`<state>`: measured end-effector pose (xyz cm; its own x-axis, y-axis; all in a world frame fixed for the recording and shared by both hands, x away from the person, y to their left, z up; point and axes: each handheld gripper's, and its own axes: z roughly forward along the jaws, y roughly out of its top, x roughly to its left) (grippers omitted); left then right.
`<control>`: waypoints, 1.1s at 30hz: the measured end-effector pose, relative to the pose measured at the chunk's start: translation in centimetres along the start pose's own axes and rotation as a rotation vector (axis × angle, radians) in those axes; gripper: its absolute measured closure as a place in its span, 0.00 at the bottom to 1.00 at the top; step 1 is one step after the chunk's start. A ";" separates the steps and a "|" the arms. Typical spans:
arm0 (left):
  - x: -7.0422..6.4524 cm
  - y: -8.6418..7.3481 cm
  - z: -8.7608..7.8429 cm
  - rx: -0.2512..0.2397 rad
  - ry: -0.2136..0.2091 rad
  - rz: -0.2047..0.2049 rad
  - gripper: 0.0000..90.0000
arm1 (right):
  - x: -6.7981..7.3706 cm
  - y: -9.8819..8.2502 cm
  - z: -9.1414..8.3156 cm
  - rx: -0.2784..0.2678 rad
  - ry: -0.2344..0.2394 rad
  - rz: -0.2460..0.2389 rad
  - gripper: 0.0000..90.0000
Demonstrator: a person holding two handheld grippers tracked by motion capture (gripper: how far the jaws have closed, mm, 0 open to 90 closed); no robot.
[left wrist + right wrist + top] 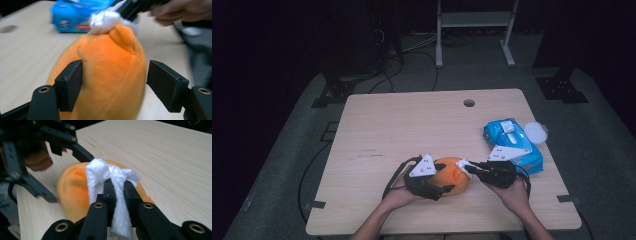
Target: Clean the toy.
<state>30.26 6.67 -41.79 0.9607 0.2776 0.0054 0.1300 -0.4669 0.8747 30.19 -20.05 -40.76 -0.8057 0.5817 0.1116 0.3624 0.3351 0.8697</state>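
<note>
Orange plush toy [110, 75] under white wipe [110, 176]; blue wipes pack [512, 145] label unreadable.

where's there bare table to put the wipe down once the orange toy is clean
Most of the table is bare: the whole far-left stretch beyond the orange plush toy, and the far edge up to the round hole. It is crowded near the front, around both grippers, and on the right by the blue wipes pack and its white lid.

A dim room with grey carpet [287, 150], a white metal stand [474, 20] and floor cables [412, 47].
</note>
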 end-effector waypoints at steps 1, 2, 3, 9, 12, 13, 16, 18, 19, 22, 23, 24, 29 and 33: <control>0.0 -0.1 0.0 0.009 -0.030 0.002 0.33 | 0.0 -0.2 -0.2 0.007 -0.002 -0.003 0.91; -0.2 -0.1 0.1 0.017 -0.045 0.019 0.34 | 0.0 -0.4 -0.3 0.011 -0.006 -0.005 0.91; -0.2 -0.1 0.1 0.017 -0.045 0.019 0.35 | 0.0 -0.4 -0.3 0.011 -0.006 -0.005 0.91; -1.1 0.0 0.3 0.032 -0.155 0.066 0.36 | 0.2 -0.7 -1.0 0.020 -0.035 -0.016 0.91; -0.7 0.2 -0.2 -0.007 -0.193 0.034 0.33 | 0.3 -1.1 -0.7 0.052 0.003 -0.022 0.91; -0.5 0.4 -0.5 -0.029 -0.177 0.029 0.31 | 0.3 -1.3 -0.7 0.057 0.012 -0.023 0.91; -0.2 0.7 -0.7 -0.056 -0.129 0.017 0.25 | 0.6 -1.9 -0.8 0.074 0.054 -0.036 0.91; -0.1 0.8 -0.6 -0.064 -0.104 0.018 0.23 | 0.9 -2.3 -1.0 0.077 0.079 -0.052 0.91; -0.1 0.8 -0.3 -0.064 -0.079 0.022 0.23 | 1.1 -2.4 -1.1 0.081 0.090 -0.059 0.91; -0.2 0.7 0.5 -0.028 -0.077 0.027 0.20 | 1.6 -2.7 -1.3 0.086 0.108 -0.079 0.91; -0.2 0.6 0.9 -0.012 -0.075 0.030 0.19 | 1.7 -2.7 -1.4 0.085 0.111 -0.079 0.91; -0.3 0.5 1.1 0.004 -0.071 0.031 0.18 | 1.7 -2.7 -1.4 0.083 0.112 -0.081 0.91; -0.1 -0.1 2.0 0.011 -0.058 -0.002 0.17 | 1.2 -2.9 -1.7 0.071 0.117 -0.064 0.91; -0.4 -0.3 2.4 0.028 -0.054 -0.007 0.22 | 0.8 -3.2 -1.9 0.066 0.130 -0.039 0.91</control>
<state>30.45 4.72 -43.24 0.9714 0.2357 -0.0277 0.1431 -0.4887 0.8606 27.51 -22.12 -42.53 -0.8720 0.4682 0.1430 0.3561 0.4062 0.8415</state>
